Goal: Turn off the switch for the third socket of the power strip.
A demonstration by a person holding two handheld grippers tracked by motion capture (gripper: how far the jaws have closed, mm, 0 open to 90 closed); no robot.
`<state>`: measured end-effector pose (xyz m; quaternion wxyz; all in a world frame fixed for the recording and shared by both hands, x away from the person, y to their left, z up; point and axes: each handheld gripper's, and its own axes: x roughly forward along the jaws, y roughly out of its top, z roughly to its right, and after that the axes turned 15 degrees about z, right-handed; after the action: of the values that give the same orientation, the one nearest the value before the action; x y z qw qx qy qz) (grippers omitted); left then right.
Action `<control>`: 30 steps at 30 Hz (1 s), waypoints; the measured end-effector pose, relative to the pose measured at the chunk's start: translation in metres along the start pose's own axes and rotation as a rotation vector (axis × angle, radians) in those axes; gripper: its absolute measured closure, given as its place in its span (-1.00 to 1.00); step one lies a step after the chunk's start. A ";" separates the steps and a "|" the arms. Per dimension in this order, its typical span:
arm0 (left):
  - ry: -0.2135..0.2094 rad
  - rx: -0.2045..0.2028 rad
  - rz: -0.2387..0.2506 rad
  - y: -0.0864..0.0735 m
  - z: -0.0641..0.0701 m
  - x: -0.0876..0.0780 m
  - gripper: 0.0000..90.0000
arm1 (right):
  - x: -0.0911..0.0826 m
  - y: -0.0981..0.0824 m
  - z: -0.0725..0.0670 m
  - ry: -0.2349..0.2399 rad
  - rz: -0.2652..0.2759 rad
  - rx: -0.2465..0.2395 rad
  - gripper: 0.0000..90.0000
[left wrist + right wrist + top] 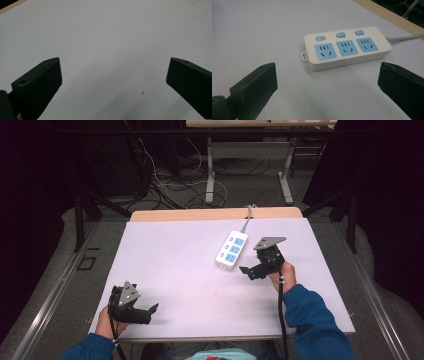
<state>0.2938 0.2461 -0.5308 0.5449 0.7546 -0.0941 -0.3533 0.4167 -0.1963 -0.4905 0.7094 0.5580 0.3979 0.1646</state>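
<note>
- The high view shows a white power strip lying flat right of the middle of the white bench, its grey cord running off the far edge.
- The right gripper sits just beside the strip's near end; its own view shows three blue sockets, three blue switches, and the fingers spread wide, empty.
- The left gripper sits near the front-left corner, well apart; its fingers are spread over bare bench bearing a small reddish mark.
</note>
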 end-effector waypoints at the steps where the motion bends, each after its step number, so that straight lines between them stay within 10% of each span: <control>1: -0.004 0.008 -0.005 0.000 0.000 0.000 -1.00 | 0.001 0.001 0.000 -0.004 0.000 -0.001 -0.96; 30: -0.013 0.009 -0.011 0.001 -0.001 0.002 -1.00 | 0.036 0.022 0.007 0.016 -0.013 -0.007 -0.94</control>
<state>0.2958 0.2453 -0.5303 0.5388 0.7552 -0.0951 -0.3610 0.4492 -0.1692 -0.4840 0.7092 0.5515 0.4067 0.1658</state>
